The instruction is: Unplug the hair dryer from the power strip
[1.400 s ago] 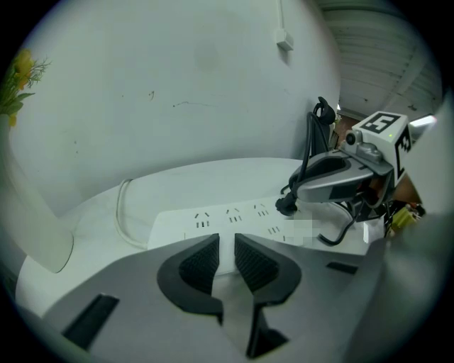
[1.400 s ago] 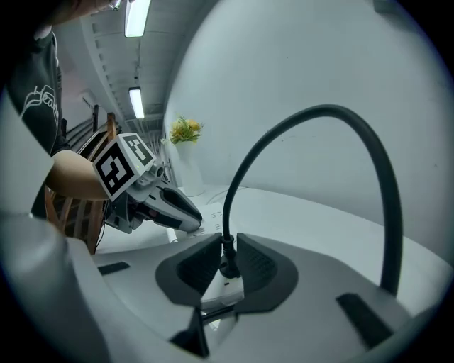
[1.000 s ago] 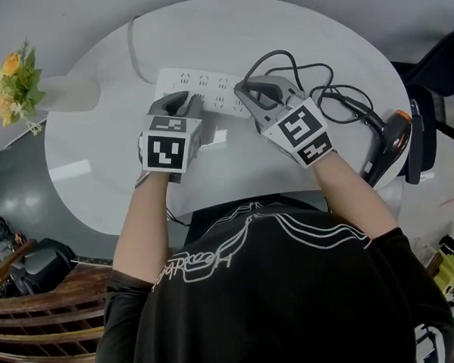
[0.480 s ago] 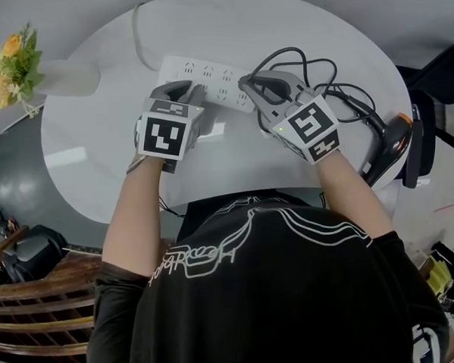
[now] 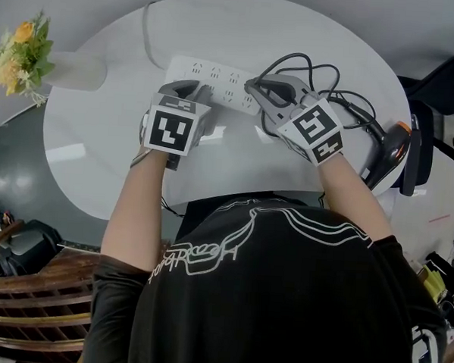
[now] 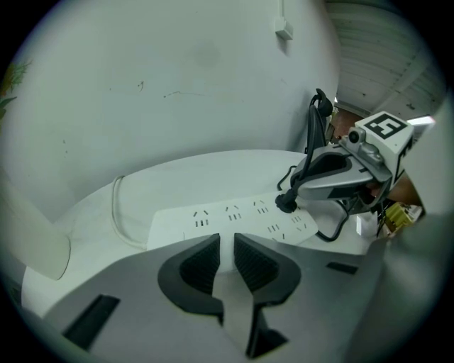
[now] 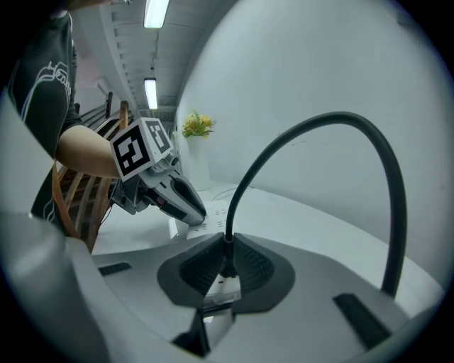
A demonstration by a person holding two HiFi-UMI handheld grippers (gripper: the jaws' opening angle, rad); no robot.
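clamping the black plug [image 6: 285, 204] at the right end of the white power strip [image 5: 217, 74], the right tongs [image 5: 253, 86] are clenched on it, and its cord [image 7: 319, 124] arches up from between the jaws. the plug sits against the strip's face. the left tongs [image 5: 192, 90] pinch the strip's near edge, jaws drawn close on it. the hair dryer [image 5: 388, 151] lies at the right rim of the round white bench [image 5: 100, 147], well apart from the strip, with the cord looped between them. a vase of flowers [image 5: 36, 57] stands at the left.
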